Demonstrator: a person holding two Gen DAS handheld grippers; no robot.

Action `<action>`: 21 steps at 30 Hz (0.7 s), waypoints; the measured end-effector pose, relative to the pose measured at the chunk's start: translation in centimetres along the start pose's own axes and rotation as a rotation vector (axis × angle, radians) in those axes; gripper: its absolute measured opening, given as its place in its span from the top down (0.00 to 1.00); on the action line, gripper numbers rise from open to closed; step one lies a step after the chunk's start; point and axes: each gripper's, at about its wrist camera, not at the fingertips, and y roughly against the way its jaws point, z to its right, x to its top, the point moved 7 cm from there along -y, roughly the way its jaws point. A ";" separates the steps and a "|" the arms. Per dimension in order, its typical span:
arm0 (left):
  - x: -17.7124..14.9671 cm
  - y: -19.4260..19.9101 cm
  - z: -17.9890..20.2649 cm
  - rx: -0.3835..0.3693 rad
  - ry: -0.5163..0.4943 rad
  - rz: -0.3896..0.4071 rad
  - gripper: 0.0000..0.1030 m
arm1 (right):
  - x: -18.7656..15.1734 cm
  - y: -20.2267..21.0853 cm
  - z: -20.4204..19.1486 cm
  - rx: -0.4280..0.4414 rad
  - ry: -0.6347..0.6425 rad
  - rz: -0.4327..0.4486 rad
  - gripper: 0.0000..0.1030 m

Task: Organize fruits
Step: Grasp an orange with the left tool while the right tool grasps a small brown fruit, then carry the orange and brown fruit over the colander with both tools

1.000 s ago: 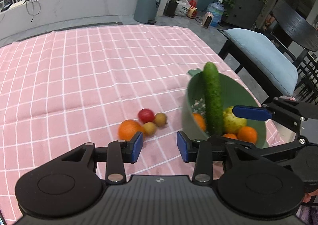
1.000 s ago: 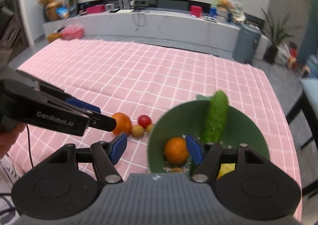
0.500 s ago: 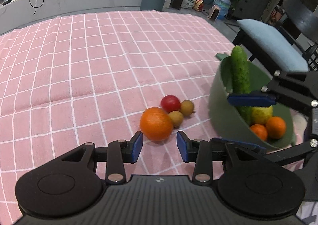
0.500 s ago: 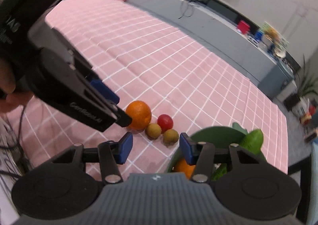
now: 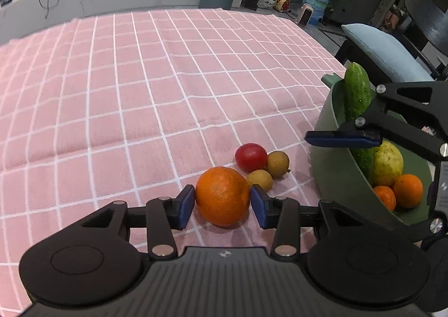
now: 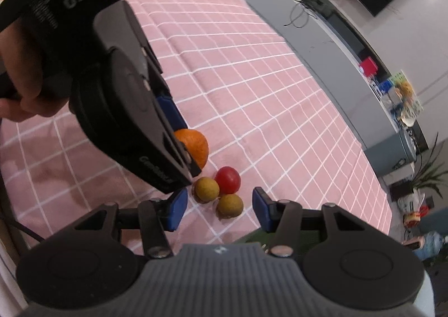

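An orange (image 5: 222, 196) lies on the pink checked cloth (image 5: 168, 92) between the pads of my left gripper (image 5: 222, 206). The jaws are opening slightly and stand just clear of its sides. Behind it sit a red fruit (image 5: 250, 157) and two small brown fruits (image 5: 277, 164) (image 5: 259, 179). My right gripper (image 6: 218, 209) is open over this cluster, with one brown fruit (image 6: 229, 206) between its pads, untouched. The other brown fruit (image 6: 207, 189), the red fruit (image 6: 228, 179) and the orange (image 6: 196, 147) lie beyond. A green bowl (image 5: 330, 171) holds a cucumber (image 5: 357, 92), a pale green fruit (image 5: 387, 162) and two small oranges (image 5: 407, 191).
The right gripper's finger (image 5: 343, 139) reaches across the bowl's rim. A person's hand (image 6: 16, 64) holds the left gripper, whose finger (image 6: 168, 154) hides part of the orange. A chair with a blue cushion (image 5: 383, 50) stands past the table's right edge.
My left gripper sank and moved forward until the orange came between its pads. My right gripper rolled, swung from above the bowl to the small fruits, and narrowed its jaws.
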 end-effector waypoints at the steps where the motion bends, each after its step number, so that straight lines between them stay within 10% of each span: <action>1: 0.0 -0.2 -0.1 -0.008 0.008 -0.004 0.52 | 0.1 -0.2 0.0 -0.001 0.010 -0.003 0.56; 21: -0.3 2.8 -2.3 -0.007 0.137 0.026 0.56 | 0.8 -3.0 -1.1 0.076 0.063 -0.057 0.80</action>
